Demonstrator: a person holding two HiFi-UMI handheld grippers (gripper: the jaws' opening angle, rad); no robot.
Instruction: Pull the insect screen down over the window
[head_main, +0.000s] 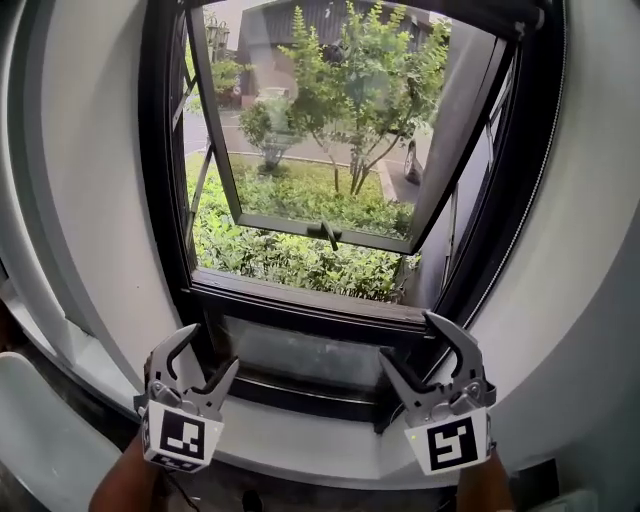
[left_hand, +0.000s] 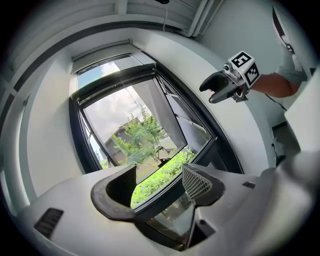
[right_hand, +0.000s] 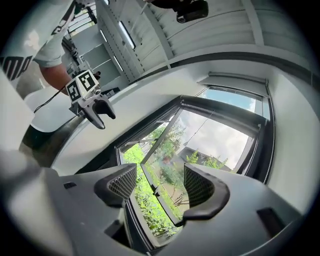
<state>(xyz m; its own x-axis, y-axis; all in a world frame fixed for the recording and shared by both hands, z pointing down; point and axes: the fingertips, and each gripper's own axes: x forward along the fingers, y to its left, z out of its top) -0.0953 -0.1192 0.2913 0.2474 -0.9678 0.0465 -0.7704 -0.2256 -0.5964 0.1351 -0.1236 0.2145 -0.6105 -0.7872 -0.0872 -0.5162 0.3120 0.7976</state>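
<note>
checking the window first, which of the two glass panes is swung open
The upper pane, tilted outward at the bottom, handle on its lower rail; the low pane beneath sits closed.

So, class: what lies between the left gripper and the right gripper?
Between left gripper and right gripper: the window's lower glass pane in its dark frame, seen in the head view.
</note>
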